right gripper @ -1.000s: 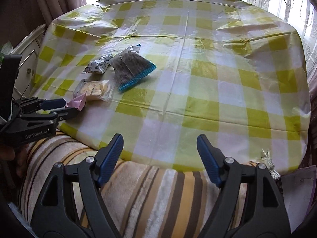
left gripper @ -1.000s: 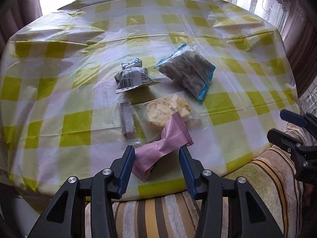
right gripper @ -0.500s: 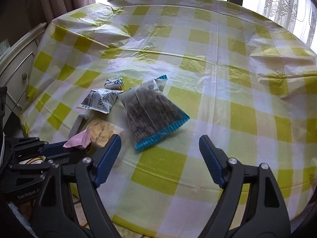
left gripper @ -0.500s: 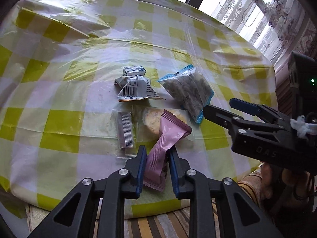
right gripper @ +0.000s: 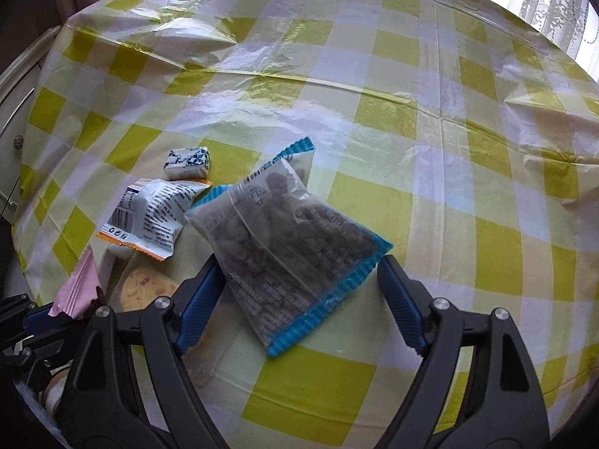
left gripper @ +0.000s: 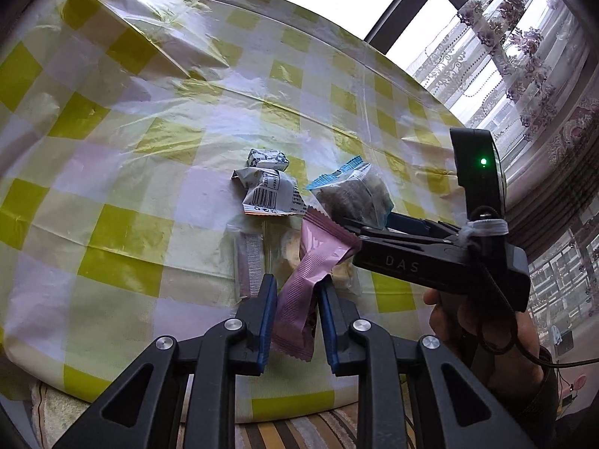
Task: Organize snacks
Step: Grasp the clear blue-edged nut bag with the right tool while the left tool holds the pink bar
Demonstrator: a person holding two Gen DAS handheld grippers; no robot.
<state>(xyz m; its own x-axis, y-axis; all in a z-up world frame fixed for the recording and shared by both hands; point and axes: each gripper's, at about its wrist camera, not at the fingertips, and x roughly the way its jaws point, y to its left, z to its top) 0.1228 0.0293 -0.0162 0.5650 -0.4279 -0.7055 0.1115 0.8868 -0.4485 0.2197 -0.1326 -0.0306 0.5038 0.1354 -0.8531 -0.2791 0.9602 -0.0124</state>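
Observation:
My left gripper point(left gripper: 297, 293) is shut on a pink snack packet point(left gripper: 312, 265), which it holds tilted above the table; the packet also shows in the right wrist view point(right gripper: 76, 292). My right gripper point(right gripper: 297, 273) is open, its jaws on either side of a clear blue-edged bag of dark snacks point(right gripper: 288, 232), which lies flat on the table. From the left wrist view the right gripper point(left gripper: 365, 226) reaches in from the right, at that bag point(left gripper: 352, 194). A clear-wrapped yellow biscuit point(right gripper: 144, 286) lies under the pink packet.
A white barcode packet point(right gripper: 149, 213) and a small blue-and-white wrapped sweet point(right gripper: 189, 162) lie left of the bag. The round table point(right gripper: 430, 172) has a yellow checked plastic cloth. A striped cushion point(left gripper: 295, 432) lies at its near edge. Curtains and a window are behind.
My left gripper closed on the pink packet and lifted it. My right gripper moved left and forward from the table edge until its open jaws straddle the blue-edged bag.

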